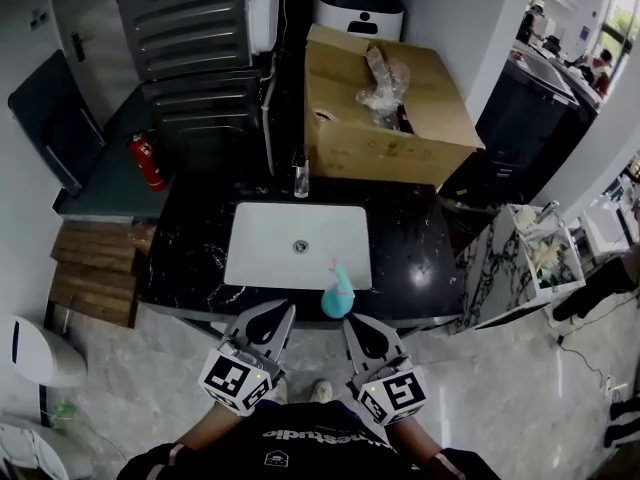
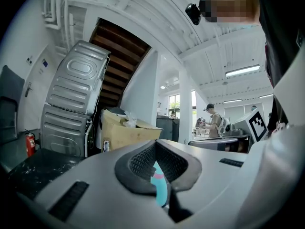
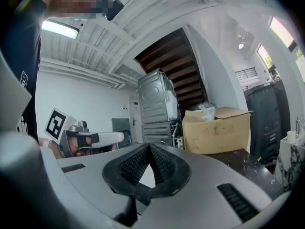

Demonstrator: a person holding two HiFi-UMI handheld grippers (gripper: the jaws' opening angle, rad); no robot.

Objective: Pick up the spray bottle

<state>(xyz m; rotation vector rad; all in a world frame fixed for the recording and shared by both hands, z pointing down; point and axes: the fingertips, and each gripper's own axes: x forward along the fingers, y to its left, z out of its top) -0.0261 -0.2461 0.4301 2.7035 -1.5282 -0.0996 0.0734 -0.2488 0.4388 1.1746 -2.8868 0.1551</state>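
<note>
Both tools are clenched and empty. The left tool [image 1: 288,313] and right tool [image 1: 350,322] hover level at the surface's [image 1: 410,268] front edge. The bottle [image 1: 337,294] stands upright just beyond their tips, nearer the right one, beside the sink [image 1: 298,245]. This looks like the approach. Next, one tool must open and straddle the bottle.

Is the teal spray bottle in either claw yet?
No, the teal plastic spray bottle stands on the black marble counter by the white sink, clear of the left claw and right claw.
</note>
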